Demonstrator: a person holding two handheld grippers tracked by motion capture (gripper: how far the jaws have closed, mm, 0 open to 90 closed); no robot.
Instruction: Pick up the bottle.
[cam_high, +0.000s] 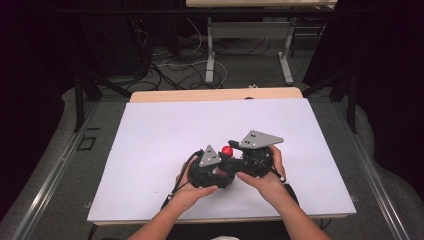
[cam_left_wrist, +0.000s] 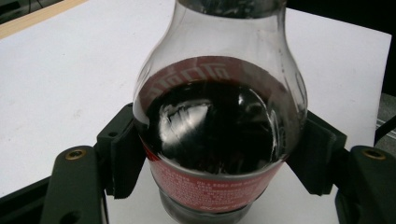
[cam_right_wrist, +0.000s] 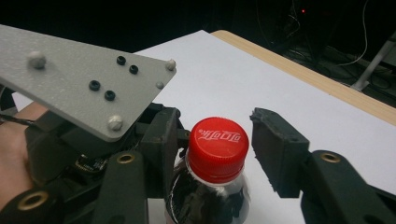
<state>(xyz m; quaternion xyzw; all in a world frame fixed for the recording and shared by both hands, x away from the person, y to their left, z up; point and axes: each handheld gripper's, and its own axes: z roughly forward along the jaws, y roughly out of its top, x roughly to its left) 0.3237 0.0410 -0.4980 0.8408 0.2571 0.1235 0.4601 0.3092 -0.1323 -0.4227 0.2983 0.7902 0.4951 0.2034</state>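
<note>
A small cola bottle (cam_left_wrist: 219, 130) with dark drink, a red label and a red cap (cam_right_wrist: 217, 147) stands upright on the white table (cam_high: 165, 125). My left gripper (cam_left_wrist: 219, 158) is shut on the bottle's body, one pad pressing on each side at the label. My right gripper (cam_right_wrist: 215, 135) is open around the cap: its left jaw is close against the cap and a gap separates the right jaw from it. In the high view the cap (cam_high: 227, 150) sits between my left gripper (cam_high: 220, 167) and my right gripper (cam_high: 237, 150), near the table's front middle.
The grey three-cornered plate (cam_right_wrist: 84, 79) of the left gripper stands close to the right gripper's left jaw. A hand (cam_high: 192, 192) holds each gripper. The table's wooden far edge (cam_high: 215, 94) runs behind, with cables and table legs on the floor beyond.
</note>
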